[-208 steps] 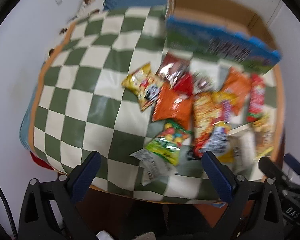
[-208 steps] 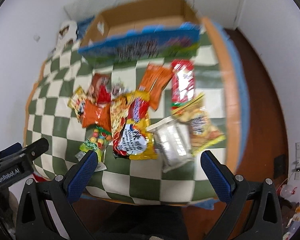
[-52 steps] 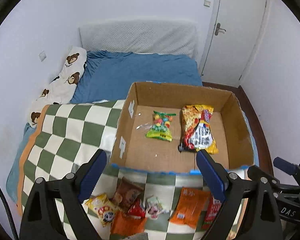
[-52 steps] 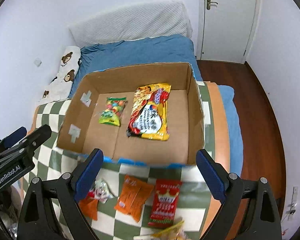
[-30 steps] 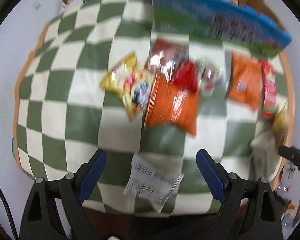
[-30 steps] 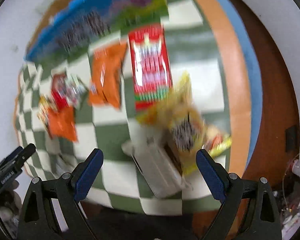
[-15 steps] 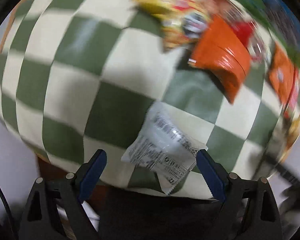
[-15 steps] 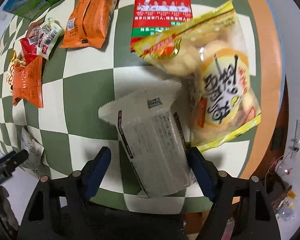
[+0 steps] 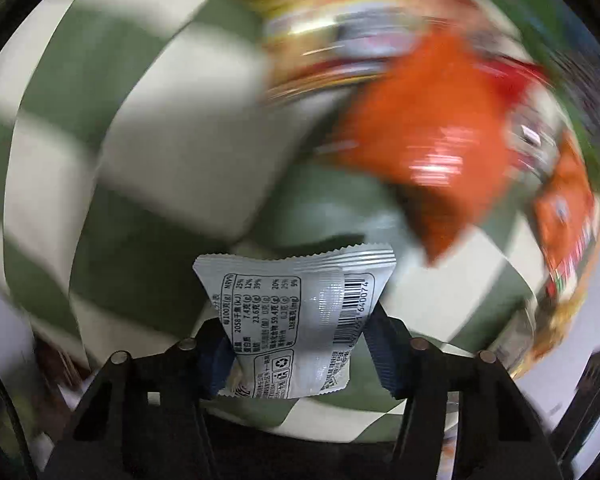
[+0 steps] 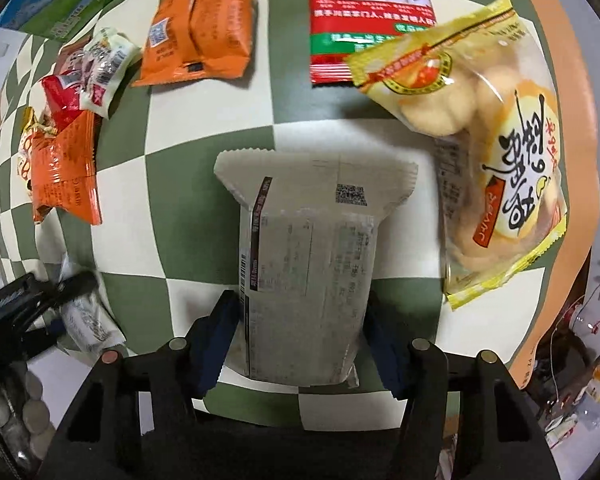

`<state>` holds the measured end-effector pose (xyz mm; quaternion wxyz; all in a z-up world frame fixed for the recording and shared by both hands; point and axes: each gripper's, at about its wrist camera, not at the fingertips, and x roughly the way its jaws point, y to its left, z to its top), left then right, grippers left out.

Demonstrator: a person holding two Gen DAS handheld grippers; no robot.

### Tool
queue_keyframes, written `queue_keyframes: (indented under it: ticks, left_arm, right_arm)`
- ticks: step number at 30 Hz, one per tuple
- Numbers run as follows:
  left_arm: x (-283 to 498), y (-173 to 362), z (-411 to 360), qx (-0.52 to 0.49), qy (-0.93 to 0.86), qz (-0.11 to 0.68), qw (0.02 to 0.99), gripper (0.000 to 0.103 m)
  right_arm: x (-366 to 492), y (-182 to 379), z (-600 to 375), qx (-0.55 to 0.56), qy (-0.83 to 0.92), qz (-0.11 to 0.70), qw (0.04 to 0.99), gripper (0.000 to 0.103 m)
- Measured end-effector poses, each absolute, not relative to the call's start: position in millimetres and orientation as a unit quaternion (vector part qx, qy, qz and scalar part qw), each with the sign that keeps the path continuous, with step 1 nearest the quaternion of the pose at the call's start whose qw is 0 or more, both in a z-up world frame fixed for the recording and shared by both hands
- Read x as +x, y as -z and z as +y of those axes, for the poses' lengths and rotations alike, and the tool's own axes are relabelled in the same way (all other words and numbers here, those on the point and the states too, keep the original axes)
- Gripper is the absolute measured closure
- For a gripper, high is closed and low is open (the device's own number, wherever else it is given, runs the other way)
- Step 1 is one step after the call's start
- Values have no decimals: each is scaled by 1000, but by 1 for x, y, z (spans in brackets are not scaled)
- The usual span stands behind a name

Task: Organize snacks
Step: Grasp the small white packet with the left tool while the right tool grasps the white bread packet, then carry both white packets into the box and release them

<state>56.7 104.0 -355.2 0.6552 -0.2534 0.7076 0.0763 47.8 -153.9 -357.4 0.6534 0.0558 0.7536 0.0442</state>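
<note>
Silver little snack packet (image 9: 296, 320) squeezed between the left gripper (image 9: 296, 352) pads, jaws just closed in on it, near the checkered blanket's (image 9: 172, 152) front edge. Pale bigger pouch (image 10: 304, 272) pinched by the right gripper (image 10: 300, 340), jaws just narrowing too. Yellow cracker bag (image 10: 496, 160) just beside, toward the blanket's right edge.

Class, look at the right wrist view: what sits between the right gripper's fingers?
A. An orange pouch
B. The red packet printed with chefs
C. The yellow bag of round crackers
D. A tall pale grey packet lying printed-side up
D: the tall pale grey packet lies between the right gripper fingers.
</note>
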Motion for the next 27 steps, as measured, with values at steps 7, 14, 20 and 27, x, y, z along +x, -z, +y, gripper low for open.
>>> queue_keyframes:
  ticks: [7, 14, 20, 27]
  left_arm:
    - [68, 350, 53, -105, -16, 711, 695, 49]
    - [59, 354, 36, -91, -21, 710, 698, 58]
    - [58, 314, 23, -87, 4, 683, 726, 60]
    - [96, 208, 22, -113, 54, 611, 782, 60]
  right_arm:
    - [43, 355, -139, 40, -72, 751, 655, 37]
    - [57, 367, -149, 48, -45, 752, 656, 39]
    - [47, 338, -147, 68, -75, 737, 668, 42]
    - [68, 257, -141, 86, -138, 687, 708, 42]
